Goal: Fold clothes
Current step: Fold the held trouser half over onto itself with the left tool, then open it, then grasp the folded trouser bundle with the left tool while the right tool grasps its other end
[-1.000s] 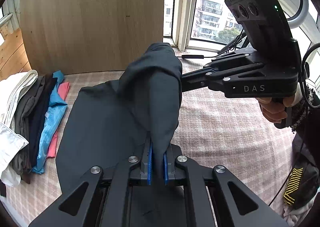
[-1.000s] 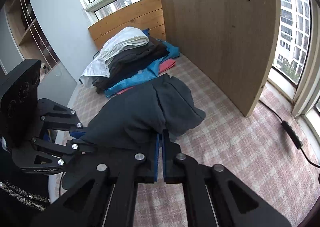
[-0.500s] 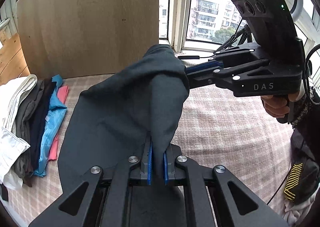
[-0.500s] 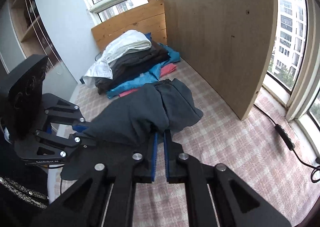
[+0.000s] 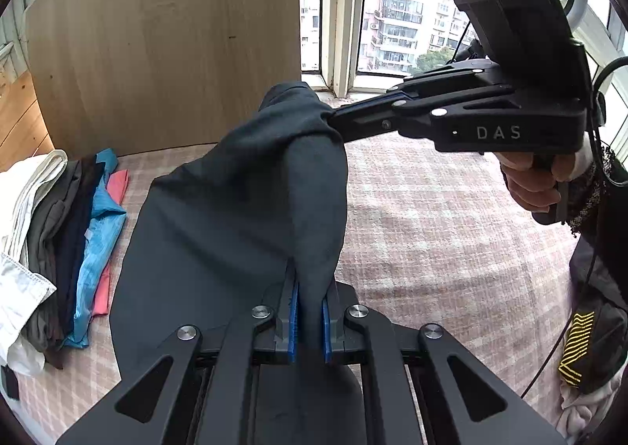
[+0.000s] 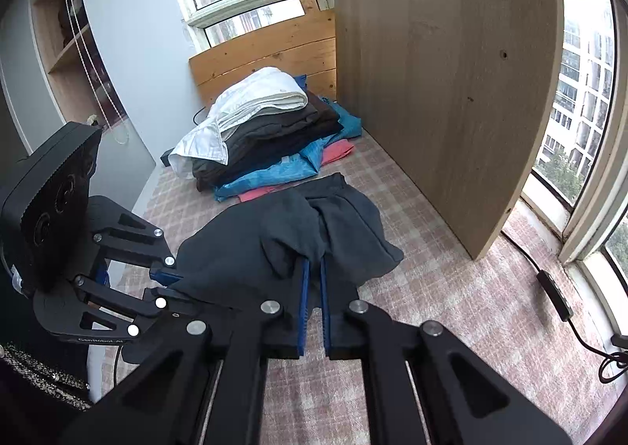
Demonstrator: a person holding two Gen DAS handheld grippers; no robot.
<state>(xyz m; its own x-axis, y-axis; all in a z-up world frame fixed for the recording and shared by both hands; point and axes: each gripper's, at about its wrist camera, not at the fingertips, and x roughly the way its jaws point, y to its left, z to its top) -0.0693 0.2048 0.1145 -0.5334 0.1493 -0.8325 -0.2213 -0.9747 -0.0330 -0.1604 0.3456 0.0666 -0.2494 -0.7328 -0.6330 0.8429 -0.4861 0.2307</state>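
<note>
A dark grey garment (image 5: 235, 209) hangs between both grippers above the pink checked bed cover (image 5: 431, 229). My left gripper (image 5: 308, 292) is shut on one edge of it, the cloth pinched between the blue pads. My right gripper (image 6: 312, 268) is shut on another edge of the garment (image 6: 274, 241). In the left wrist view the right gripper (image 5: 333, 117) comes in from the right and holds the cloth's raised top. In the right wrist view the left gripper (image 6: 168, 276) grips the cloth at the left. The far part of the garment rests on the bed.
A pile of folded clothes (image 6: 267, 131), white, dark, blue and pink, lies at the head of the bed; it also shows in the left wrist view (image 5: 59, 229). A tall wooden panel (image 6: 431, 72) stands beside the bed. A black cable (image 6: 553, 288) lies near the window.
Both grippers have lifted the garment higher and drawn it more taut. The right gripper has risen in the left wrist view.
</note>
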